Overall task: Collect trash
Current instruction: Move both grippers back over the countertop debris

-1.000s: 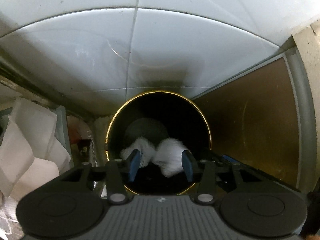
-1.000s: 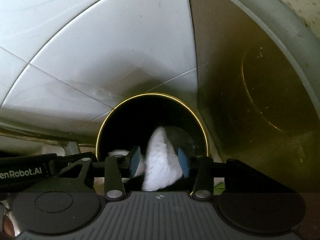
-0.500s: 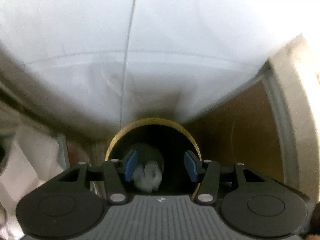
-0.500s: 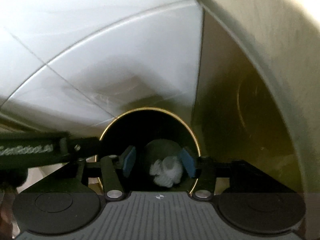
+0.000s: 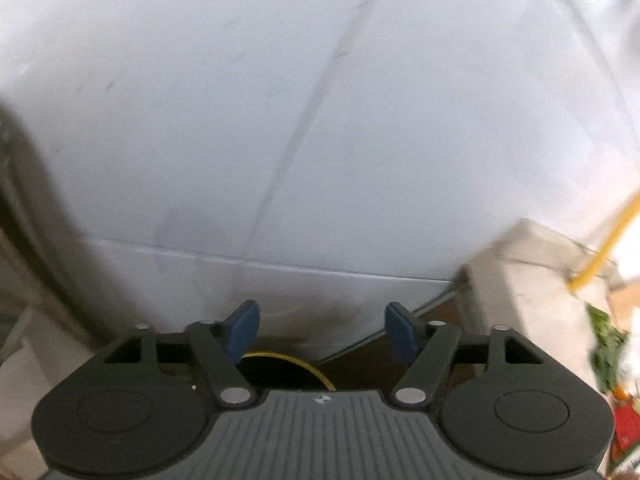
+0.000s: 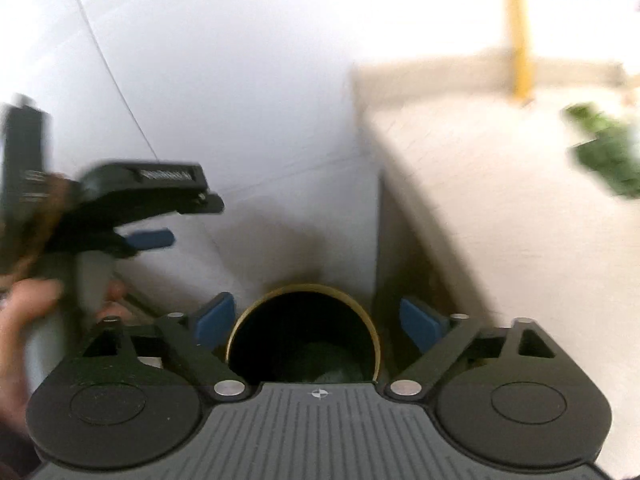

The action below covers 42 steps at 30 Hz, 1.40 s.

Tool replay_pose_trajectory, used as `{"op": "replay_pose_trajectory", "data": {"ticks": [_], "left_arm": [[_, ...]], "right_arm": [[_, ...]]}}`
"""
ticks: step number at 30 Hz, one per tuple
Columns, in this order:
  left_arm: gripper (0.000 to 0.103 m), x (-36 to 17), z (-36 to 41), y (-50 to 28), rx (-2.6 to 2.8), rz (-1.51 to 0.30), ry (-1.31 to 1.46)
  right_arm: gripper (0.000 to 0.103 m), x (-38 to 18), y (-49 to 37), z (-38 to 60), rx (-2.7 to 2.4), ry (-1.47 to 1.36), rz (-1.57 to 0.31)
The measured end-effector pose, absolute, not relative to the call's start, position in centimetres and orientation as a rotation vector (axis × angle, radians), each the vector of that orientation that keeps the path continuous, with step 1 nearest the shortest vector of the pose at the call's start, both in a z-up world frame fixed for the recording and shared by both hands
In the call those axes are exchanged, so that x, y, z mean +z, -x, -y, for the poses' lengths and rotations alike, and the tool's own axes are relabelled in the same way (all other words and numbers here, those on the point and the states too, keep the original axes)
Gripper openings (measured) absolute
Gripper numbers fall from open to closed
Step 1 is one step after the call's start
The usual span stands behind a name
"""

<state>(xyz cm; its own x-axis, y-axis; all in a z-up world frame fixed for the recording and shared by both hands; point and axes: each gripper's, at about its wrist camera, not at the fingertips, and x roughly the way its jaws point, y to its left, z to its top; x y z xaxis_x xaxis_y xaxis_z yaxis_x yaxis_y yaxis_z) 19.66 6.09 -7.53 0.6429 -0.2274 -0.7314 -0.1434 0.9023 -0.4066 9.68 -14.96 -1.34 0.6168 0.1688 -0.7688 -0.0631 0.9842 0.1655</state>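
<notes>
A black bin with a gold rim [image 6: 304, 328] stands on the floor against a white tiled wall, below my right gripper [image 6: 318, 322]. Pale crumpled paper [image 6: 336, 376] lies dim at its bottom. The right jaws are opening wide, with nothing between the blue pads. My left gripper [image 5: 322, 330] is also opening and holds nothing; only a sliver of the bin's rim [image 5: 280, 356] shows under it. In the right wrist view the left gripper [image 6: 152, 236] appears blurred at the left, held by a hand [image 6: 24, 320].
A beige counter [image 6: 500, 200] runs along the right of the bin, with green leaves [image 6: 604, 156] and a yellow post [image 6: 518, 28] on it. The white tiled wall [image 5: 280, 120] fills the view ahead. A brown cabinet side [image 5: 360, 364] is beside the bin.
Both grippers let go of white crumpled paper, which dropped into the bin. Both then rose away from the bin and their jaws spread wider. The counter top came into view.
</notes>
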Motion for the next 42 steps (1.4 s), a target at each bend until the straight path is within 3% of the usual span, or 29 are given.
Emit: {"op": "replay_pose_trajectory", "data": {"ticks": [1,4,8,12,14,21,24,28,34,38,42], "left_arm": [[0.074,-7.4,-6.0,-19.4,-0.078,-0.861,0.438],[0.083,-6.4,-4.4,-18.7,-0.217,-0.841,0.362],[0.086,-5.4,-1.4,-16.5,-0.353,-0.787,0.202],[0.086,-4.0,2.2,-13.3,-0.379,-0.613,-0.059],[0.086,-3.5,3.4,-12.2,-0.407,-0.597,-0.108],[0.087,1.6,8.2,-9.2,-0.498,-0.492,0.02],[0.093,2.3,9.8,-8.0,-0.615,-0.546,0.169],[0.094,1.5,12.7,-6.1,-0.752,-0.689,0.214],[0.1,1.7,14.8,-3.7,-0.805,-0.671,0.163],[0.099,0.9,16.1,-4.6,-0.871,-0.759,0.186],[0.099,1.5,17.0,-4.0,-0.757,-0.717,0.075]], "right_arm": [[0.103,-0.3,-8.0,15.6,0.109,-0.12,-0.84],[0.103,1.9,-2.5,17.2,0.021,-0.087,-0.679],[0.103,3.1,1.4,20.5,-0.109,-0.096,-0.578],[0.103,1.7,2.0,25.9,-0.119,-0.261,-0.729],[0.098,1.0,2.4,27.9,-0.061,-0.357,-0.758],[0.103,5.3,7.8,32.2,-0.395,-0.209,-0.368],[0.103,3.2,6.5,35.6,-0.477,-0.252,-0.558],[0.103,2.4,7.0,37.7,-0.501,-0.255,-0.559],[0.103,1.2,5.9,38.8,-0.469,-0.184,-0.598],[0.103,0.3,5.5,39.5,-0.421,-0.21,-0.617],[0.103,-0.4,5.3,40.4,-0.386,-0.227,-0.614]]}}
